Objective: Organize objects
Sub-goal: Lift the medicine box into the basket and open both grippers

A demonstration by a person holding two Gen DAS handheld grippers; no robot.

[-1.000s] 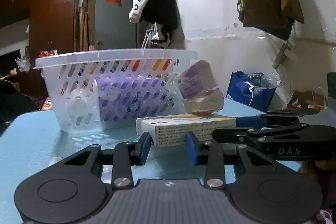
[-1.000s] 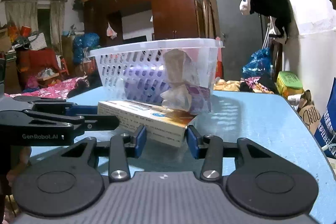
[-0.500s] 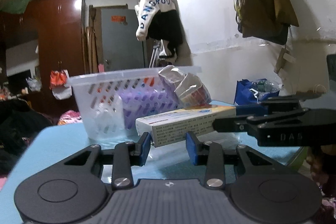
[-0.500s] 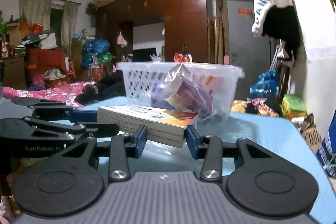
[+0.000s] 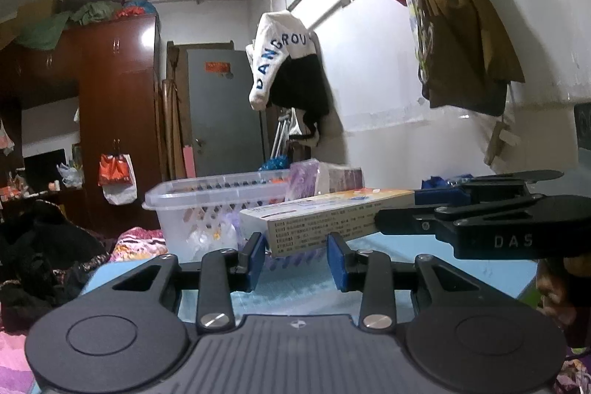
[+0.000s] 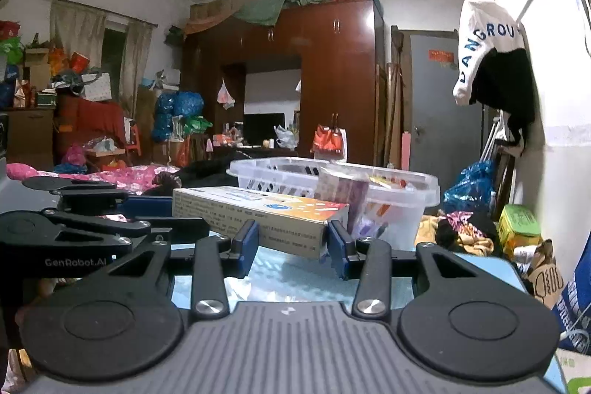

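1. Carton (image 5: 325, 215), a long printed cardboard box, is hanging in the air above the blue table (image 5: 436, 268), with the right gripper (image 6: 291, 240) pinching one end; the blue pads are pressing its sides.
2. Left gripper (image 5: 295, 259) is standing spread, the carton's other end sitting just above and between its pads, apparently untouched by them.
3. White slotted basket (image 6: 399, 205) is waiting beyond the carton, toward the far edge of the table, already holding purple packets (image 6: 343, 196) that are poking above its rim.
4. One-ended pinching is leaving the long carton free to pivot or slip out, so it could be sagging on the way over.
5. Crowding inside the basket is threatening to leave the carton perched on the packets or catching the rim and tipping out.
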